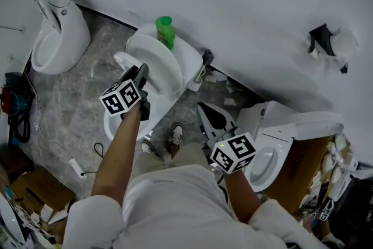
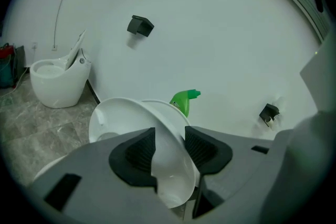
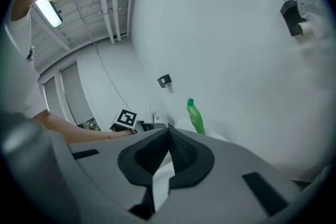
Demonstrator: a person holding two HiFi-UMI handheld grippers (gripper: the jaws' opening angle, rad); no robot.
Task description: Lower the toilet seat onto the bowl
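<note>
White plastic sits between the pads of our left gripper [image 1: 139, 74]. The two pads press on the rim of the toilet seat [image 1: 156, 70], one on each side. The seat stands up, a bit tilted, at the back edge of the bowl [image 1: 111, 124], close to the tank [image 1: 189, 58]. A green bottle [image 1: 165, 31] stands on the tank, near its back edge. Our right gripper [image 1: 203, 107] is closed on nothing and hangs well away from this toilet. We think the lowering has only just begun. Next we should bring the seat forward and down slowly and keep hold of it, so it does not drop and bang on the bowl.
</note>
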